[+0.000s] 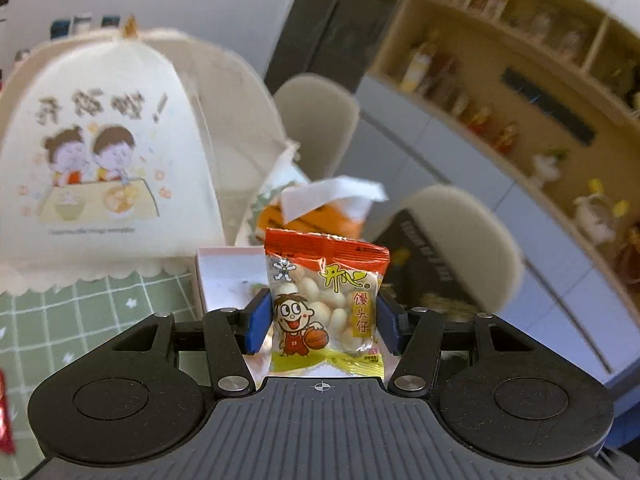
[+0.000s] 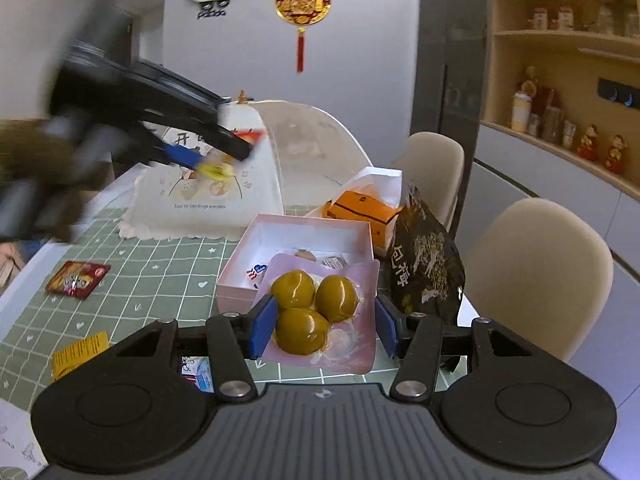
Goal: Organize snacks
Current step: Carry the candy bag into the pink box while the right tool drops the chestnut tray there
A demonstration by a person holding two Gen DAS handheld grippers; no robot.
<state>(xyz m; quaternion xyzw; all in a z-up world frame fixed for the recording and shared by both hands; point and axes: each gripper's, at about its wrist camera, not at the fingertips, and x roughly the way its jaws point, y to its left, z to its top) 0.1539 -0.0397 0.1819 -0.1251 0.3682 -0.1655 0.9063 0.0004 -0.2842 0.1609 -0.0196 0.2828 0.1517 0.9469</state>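
Snacks in both grippers, box waiting

Packet of small white biscuits [image 1: 326,304] clamped upright between the blue pads of the left hand-held gripper [image 1: 322,320], lifted clear of the worktop [image 1: 80,312]. In the right wrist view, seen blurred and raised off to the left, above the green checked cloth and in front of the white food cover [image 2: 208,196]. Pink pouch of three green plums [image 2: 320,312] pinched flat between the pads of the right hand-held gripper [image 2: 322,330], held just at the near edge of the open pink box [image 2: 240,276]. Jaws on both sides closed only to packet width, not fully shut. A few small wrapped sweets already lying in the box.

Judged step: carrying both packets to the box for dropping in. Plum pouch nearly there; biscuit packet farther off.

Next move, as a guess: bring the pouch forward over the box opening, lower, then part the pads. Same for the biscuits, one at a time to avoid crowding. Care needed with the dark bag [image 2: 428,264] leaning just right of the box and the orange carton [image 2: 360,212] behind it.

Left on the cloth: a red packet [image 2: 78,278] well to the left, a yellow packet [image 2: 80,354] nearer.
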